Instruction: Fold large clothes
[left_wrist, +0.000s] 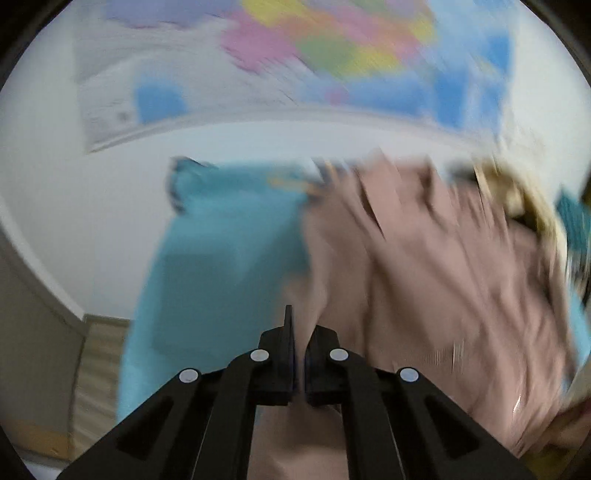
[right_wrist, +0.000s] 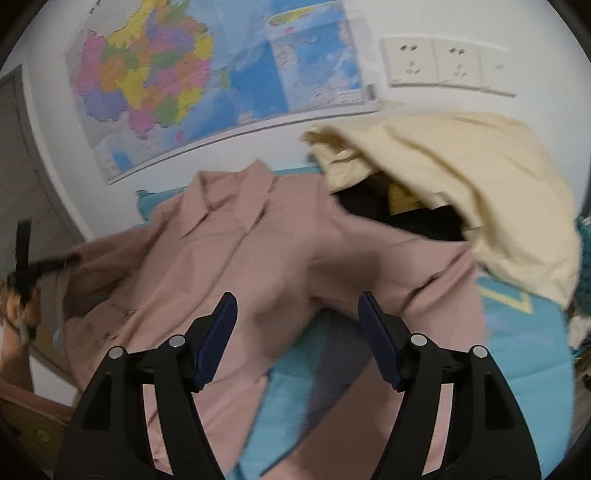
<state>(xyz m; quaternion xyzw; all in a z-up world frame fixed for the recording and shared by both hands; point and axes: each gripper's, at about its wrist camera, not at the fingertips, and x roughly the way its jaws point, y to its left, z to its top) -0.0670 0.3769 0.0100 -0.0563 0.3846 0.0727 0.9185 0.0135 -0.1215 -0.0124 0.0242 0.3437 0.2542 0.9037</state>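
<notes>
A large dusty-pink shirt (right_wrist: 258, 258) with a collar lies spread on a light-blue sheet (right_wrist: 517, 339). In the left wrist view the pink shirt (left_wrist: 424, 258) is bunched and blurred, and my left gripper (left_wrist: 302, 339) is shut on a fold of it. My left gripper also shows at the far left of the right wrist view (right_wrist: 55, 264), holding the shirt's left edge up. My right gripper (right_wrist: 297, 314) is open and empty above the shirt's lower middle.
A cream garment (right_wrist: 461, 177) lies piled over something black (right_wrist: 406, 218) at the back right. A coloured wall map (right_wrist: 207, 74) and wall sockets (right_wrist: 443, 62) are behind. A wood floor (left_wrist: 96, 369) shows at left below the sheet's edge.
</notes>
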